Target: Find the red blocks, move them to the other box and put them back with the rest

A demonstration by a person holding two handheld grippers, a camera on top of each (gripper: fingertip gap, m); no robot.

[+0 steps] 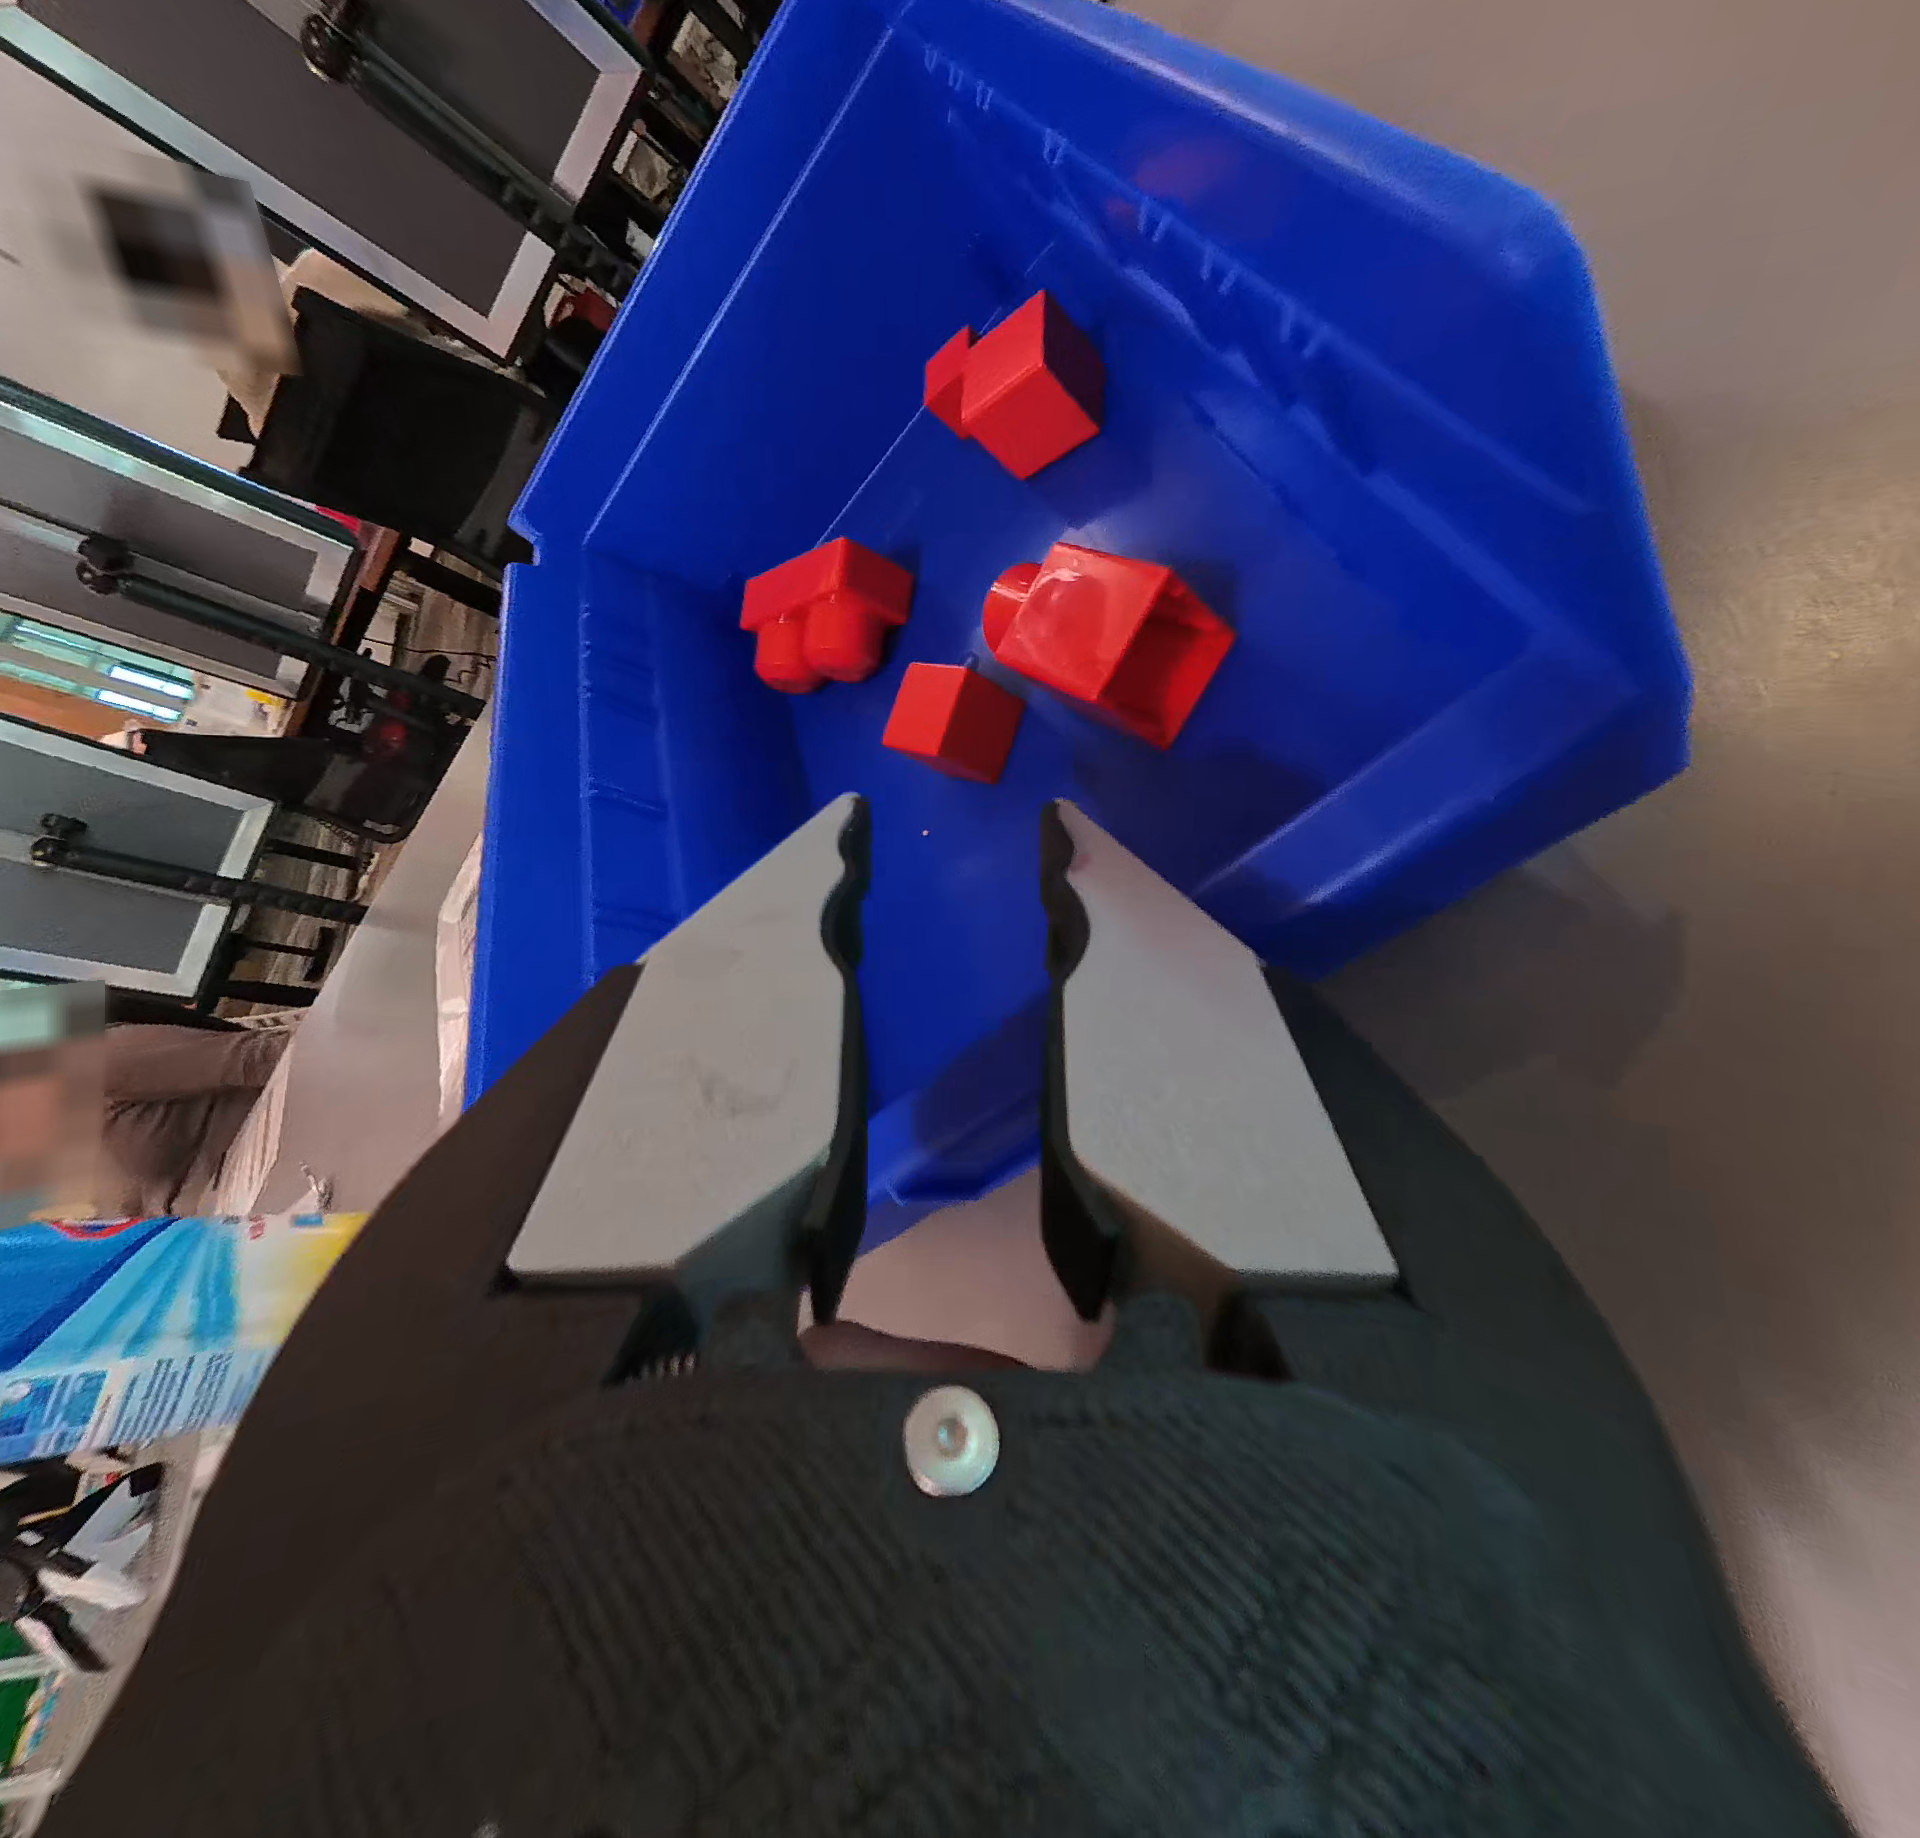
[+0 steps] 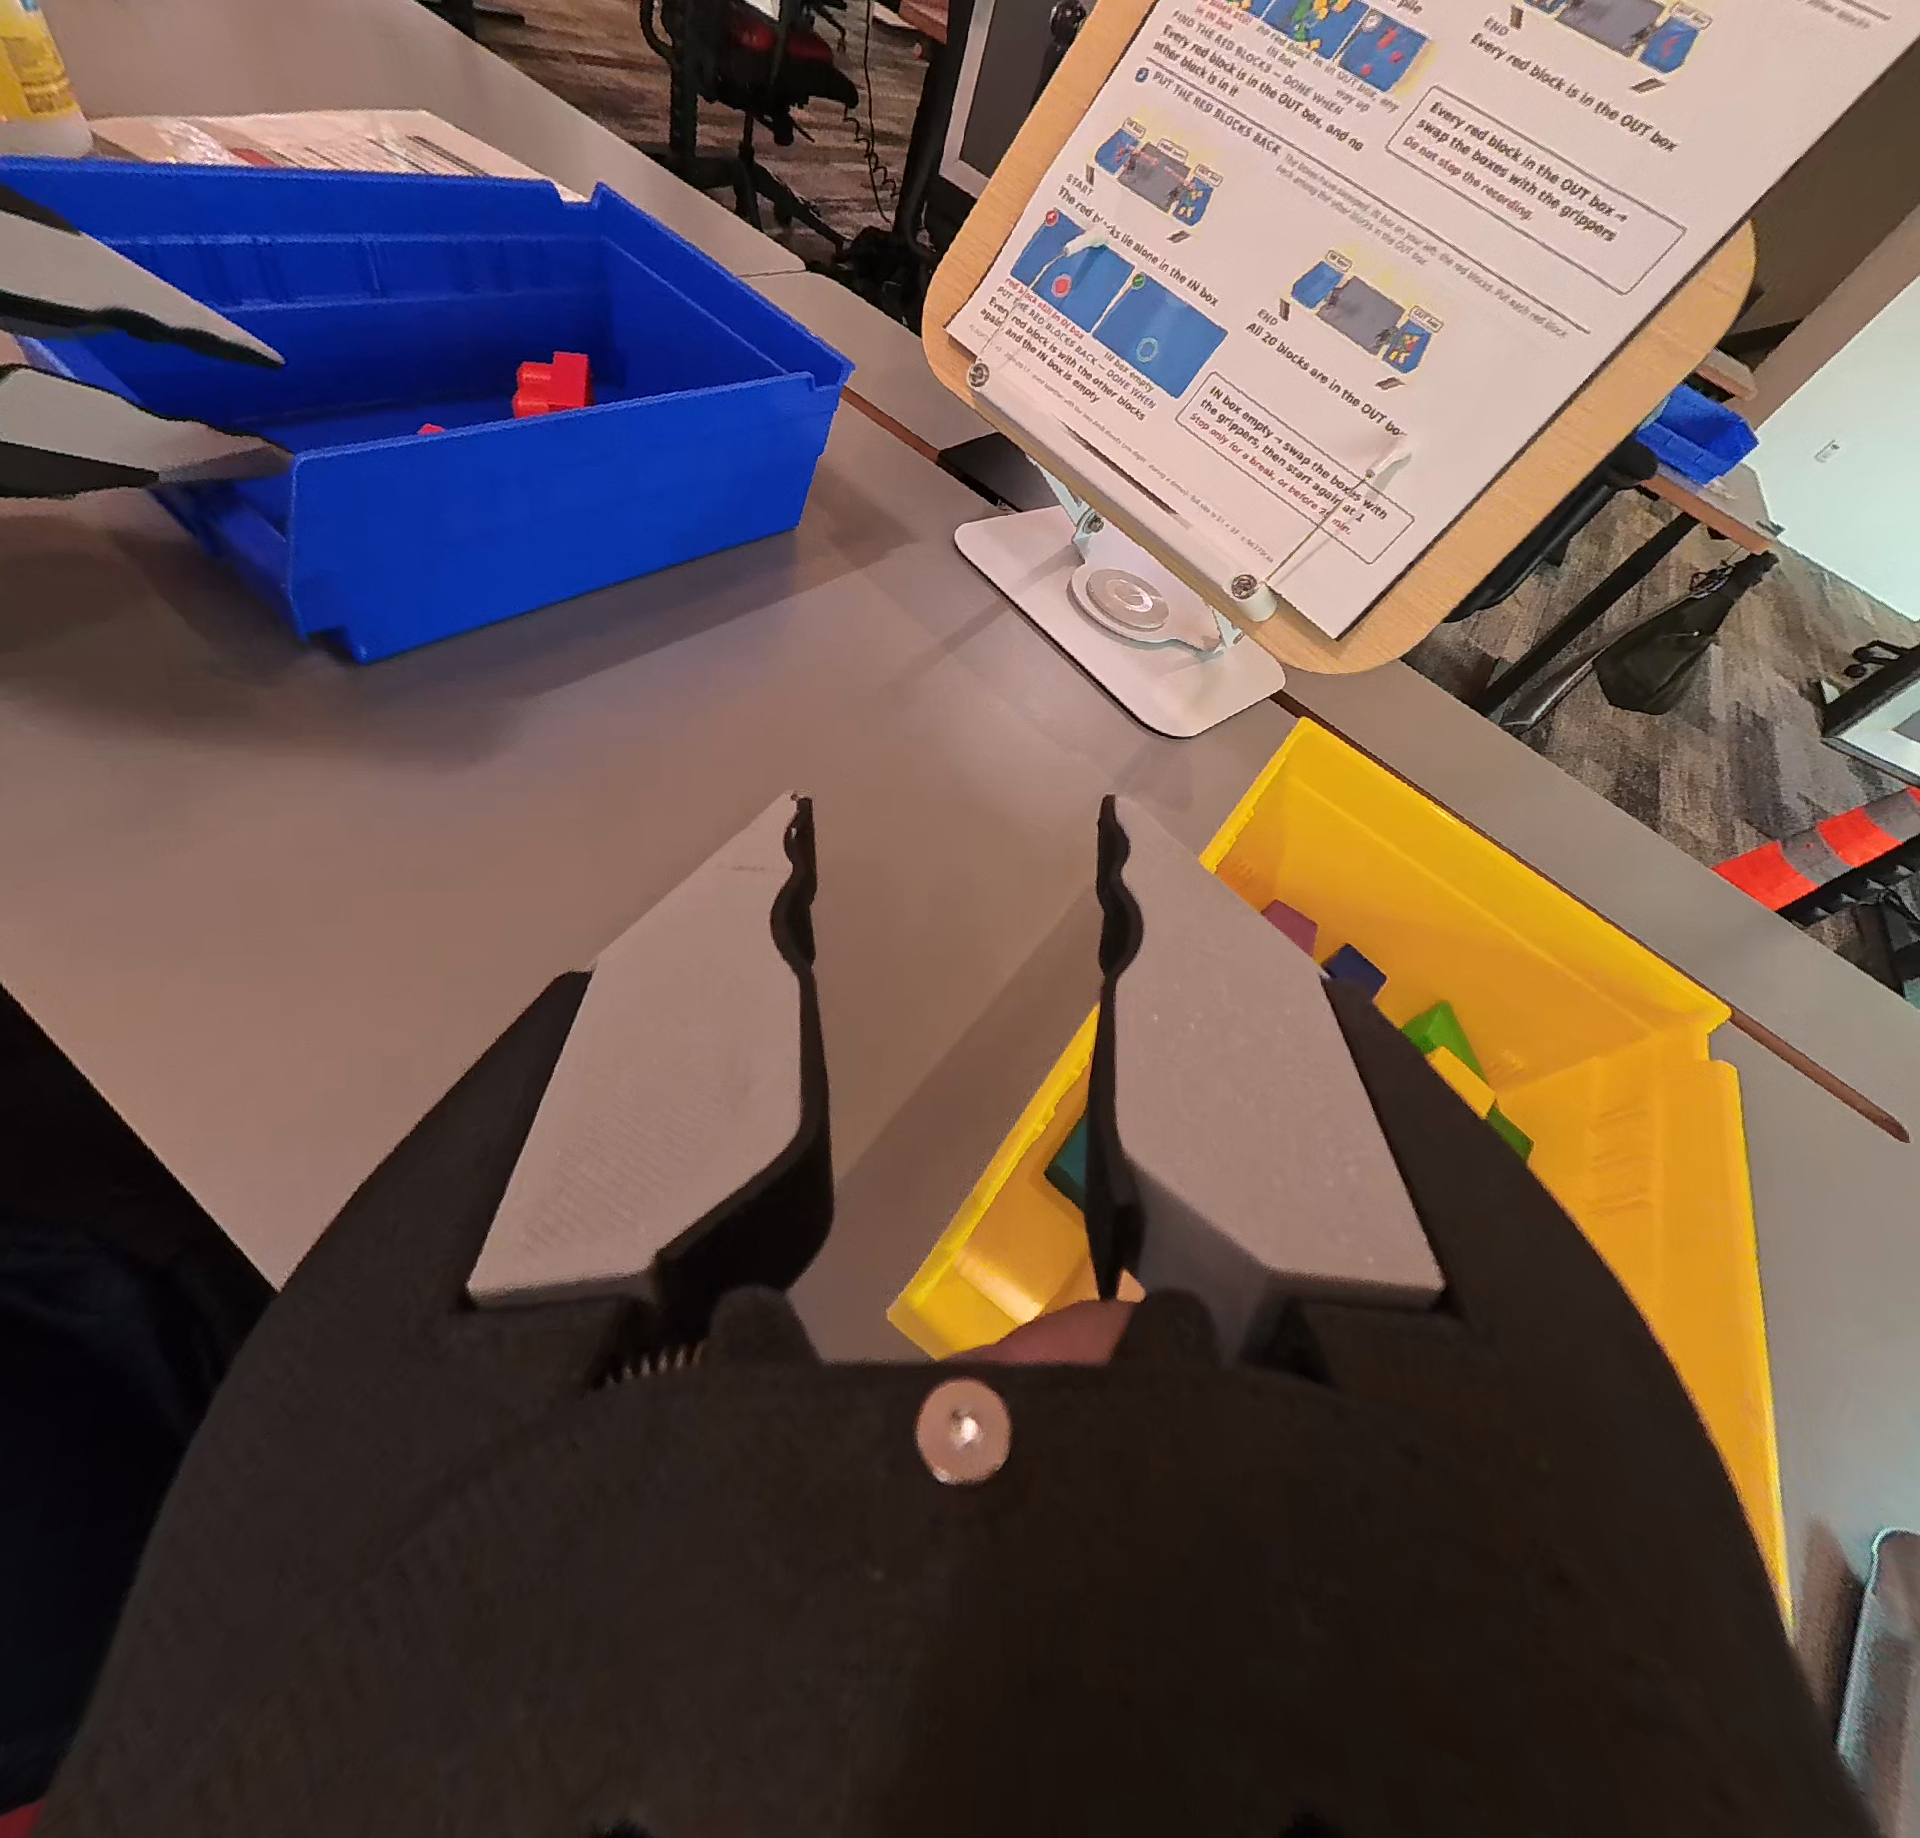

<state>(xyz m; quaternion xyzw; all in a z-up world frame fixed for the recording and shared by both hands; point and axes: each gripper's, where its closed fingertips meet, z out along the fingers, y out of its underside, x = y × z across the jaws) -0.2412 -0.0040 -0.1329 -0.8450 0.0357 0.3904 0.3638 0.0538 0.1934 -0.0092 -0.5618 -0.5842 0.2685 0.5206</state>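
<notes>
Red blocks just beyond parted left jaws

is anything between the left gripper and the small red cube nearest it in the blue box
Nothing visible is. The left gripper has its jaws open and empty above the blue box, and the small red cube lies just ahead of the tips on the bare floor. The other red blocks lie beside and beyond the cube.
</notes>
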